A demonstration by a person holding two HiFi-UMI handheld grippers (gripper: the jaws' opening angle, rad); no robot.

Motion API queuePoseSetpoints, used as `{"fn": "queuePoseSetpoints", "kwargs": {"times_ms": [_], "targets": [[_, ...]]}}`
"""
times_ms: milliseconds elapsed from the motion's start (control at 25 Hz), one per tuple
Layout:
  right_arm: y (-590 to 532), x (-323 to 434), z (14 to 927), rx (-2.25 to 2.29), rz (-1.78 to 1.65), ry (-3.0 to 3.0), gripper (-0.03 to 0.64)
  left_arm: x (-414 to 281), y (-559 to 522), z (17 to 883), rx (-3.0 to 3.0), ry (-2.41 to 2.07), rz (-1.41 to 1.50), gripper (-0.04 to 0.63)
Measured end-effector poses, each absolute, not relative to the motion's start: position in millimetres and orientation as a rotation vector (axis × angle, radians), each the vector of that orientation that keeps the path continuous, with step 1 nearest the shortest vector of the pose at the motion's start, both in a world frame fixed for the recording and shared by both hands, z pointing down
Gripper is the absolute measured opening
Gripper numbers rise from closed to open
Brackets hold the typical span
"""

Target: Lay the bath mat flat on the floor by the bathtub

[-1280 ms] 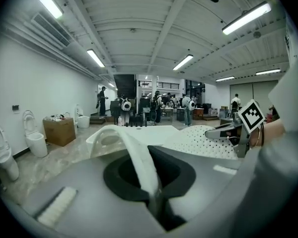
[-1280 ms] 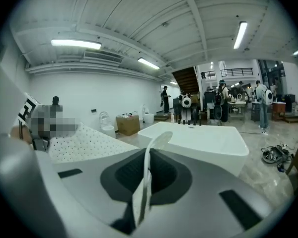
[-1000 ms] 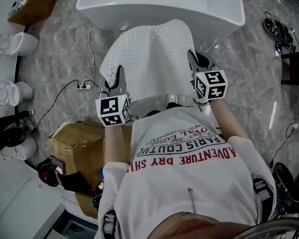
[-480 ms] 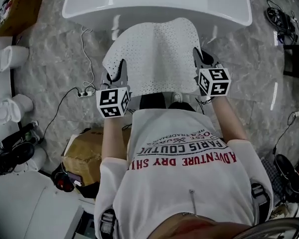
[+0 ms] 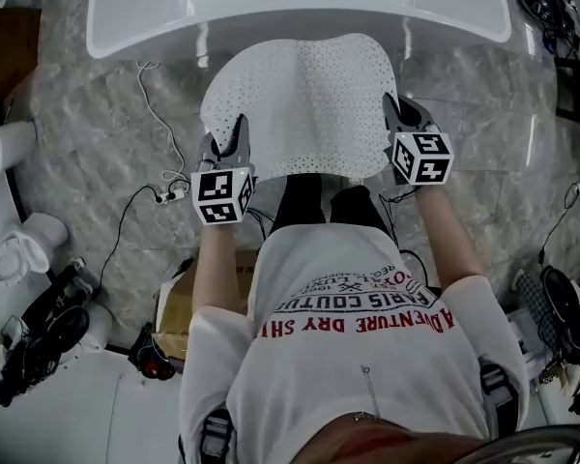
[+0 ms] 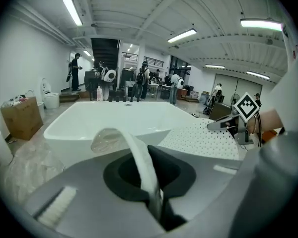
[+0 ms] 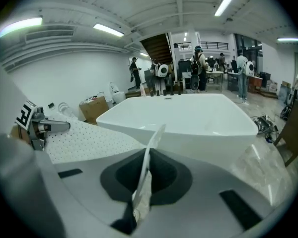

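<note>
- Floor [image 5: 97, 153]: grey marbled tile, under both tools.
- Bathtub [image 5: 300, 13]: white, freestanding, straight ahead of both tools, just past the mat's far edge.
- Bath mat [image 5: 304, 104]: white, perforated, spread between the two tools. Its rounded far edge is close to the bathtub's side. Whether it rests fully on the floor cannot be told.
- Cardboard box [image 5: 177, 303]: brown, behind the left tool, partly hidden by the person's arm.
- Left tool [image 5: 238, 129]: jaws pinched tight on the mat's near left edge.
- Right tool [image 5: 391, 104]: jaws pinched tight on the mat's right edge.
- Power strip [image 5: 169, 195]: white, cabled, on the floor just left of the left tool.
</note>
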State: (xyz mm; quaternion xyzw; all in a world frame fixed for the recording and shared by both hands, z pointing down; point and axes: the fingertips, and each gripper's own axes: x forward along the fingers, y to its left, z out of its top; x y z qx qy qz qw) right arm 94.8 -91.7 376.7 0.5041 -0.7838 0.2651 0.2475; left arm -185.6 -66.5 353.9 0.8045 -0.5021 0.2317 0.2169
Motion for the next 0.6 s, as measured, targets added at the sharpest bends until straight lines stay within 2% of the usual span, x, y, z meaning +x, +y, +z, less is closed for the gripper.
{"fn": "queuePoseSetpoints", "kwargs": {"times_ms": [280, 600], "targets": [[-101.1, 113.5, 494.3, 1.329, 0.753, -2.082, 0.014, -194.5, -83.1, 464.1, 2.176, -1.365, 0.643, 0.017], [-118.2, 133.9, 665.4, 1.294, 0.706, -2.1, 0.014, -205.5, -97.9, 631.9, 2.178, -1.409, 0.658, 0.017]]}}
